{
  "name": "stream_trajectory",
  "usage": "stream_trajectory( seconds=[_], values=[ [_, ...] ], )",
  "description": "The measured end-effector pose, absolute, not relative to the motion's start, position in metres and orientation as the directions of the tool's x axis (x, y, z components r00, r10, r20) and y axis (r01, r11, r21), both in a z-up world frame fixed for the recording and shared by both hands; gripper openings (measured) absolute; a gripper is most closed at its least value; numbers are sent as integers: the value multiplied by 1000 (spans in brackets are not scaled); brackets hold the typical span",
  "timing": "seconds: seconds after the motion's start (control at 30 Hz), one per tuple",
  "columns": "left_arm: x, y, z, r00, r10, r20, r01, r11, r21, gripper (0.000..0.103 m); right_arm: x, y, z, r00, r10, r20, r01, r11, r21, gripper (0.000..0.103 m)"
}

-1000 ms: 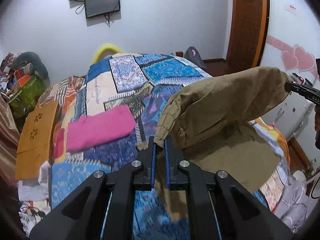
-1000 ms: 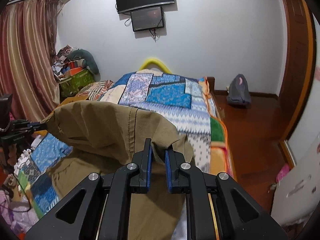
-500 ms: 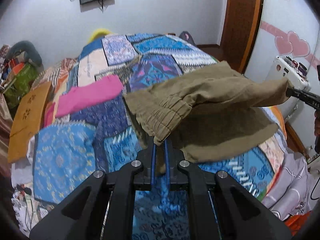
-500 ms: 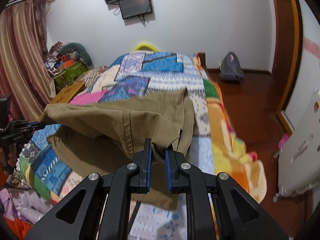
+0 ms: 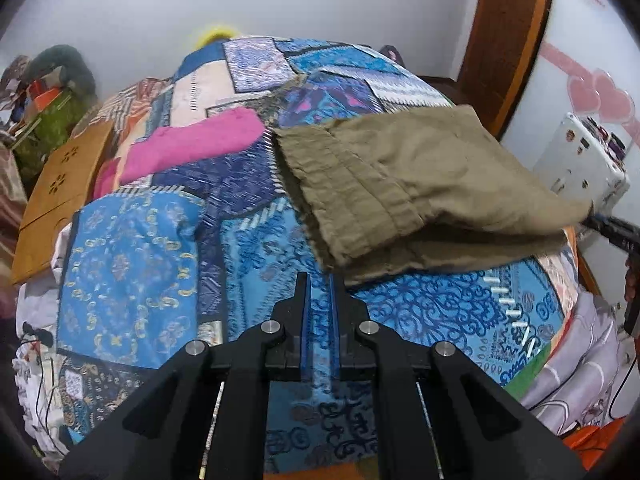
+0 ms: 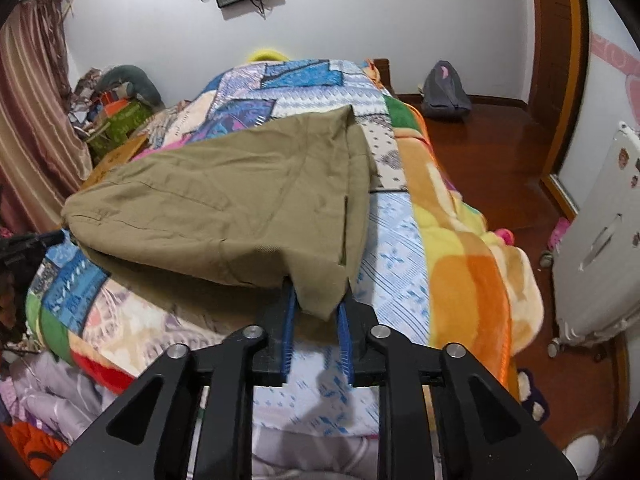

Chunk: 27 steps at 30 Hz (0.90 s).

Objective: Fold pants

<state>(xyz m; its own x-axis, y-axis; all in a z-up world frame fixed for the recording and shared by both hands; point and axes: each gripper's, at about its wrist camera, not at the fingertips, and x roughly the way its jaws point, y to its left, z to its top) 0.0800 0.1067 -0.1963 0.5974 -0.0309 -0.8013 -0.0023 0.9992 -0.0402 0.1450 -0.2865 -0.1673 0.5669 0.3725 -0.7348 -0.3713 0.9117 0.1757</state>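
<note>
Khaki pants (image 5: 420,184) lie doubled over on the patchwork quilt (image 5: 132,240), right of centre. The right gripper (image 6: 316,300) is opening with a fabric corner between its jaws. The left gripper (image 5: 319,280) is pinched shut, seemingly empty; a snagged corner could drag the fold askew.

Even indoor light, soft shadows, slight motion blur, fisheye-warped dark corners

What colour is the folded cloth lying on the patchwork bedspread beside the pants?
Bright pink folded cloth; it shows best in the left wrist view.
</note>
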Motion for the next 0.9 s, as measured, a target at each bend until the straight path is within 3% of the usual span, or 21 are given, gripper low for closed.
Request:
stream_trajectory(
  seconds=[0.27,0.4,0.47,0.53,0.8,0.9],
  values=[
    [94,96,-157,653,-46,-756,15,999,-48,8,142,-298,-136,629,328,-705,-333,933,136,19],
    [110,74,-152,643,-84,-761,60,996,-59,14,148,-282,-119,647,378,-662,-384,912,145,22],
    [117,61,-156,635,-97,-766,80,995,-59,20,151,-270,-117,645,405,-648,-408,900,156,29],
    [122,52,-163,627,-98,-773,86,995,-56,26,155,-255,-123,625,439,-646,-438,882,176,32],
    [128,44,-204,593,-102,-798,63,995,-80,29,170,-217,-197,474,436,-765,-458,864,209,33],
    [124,42,-203,601,-96,-793,71,995,-66,29,169,-222,-204,457,458,-763,-445,860,249,33]
  ],
)
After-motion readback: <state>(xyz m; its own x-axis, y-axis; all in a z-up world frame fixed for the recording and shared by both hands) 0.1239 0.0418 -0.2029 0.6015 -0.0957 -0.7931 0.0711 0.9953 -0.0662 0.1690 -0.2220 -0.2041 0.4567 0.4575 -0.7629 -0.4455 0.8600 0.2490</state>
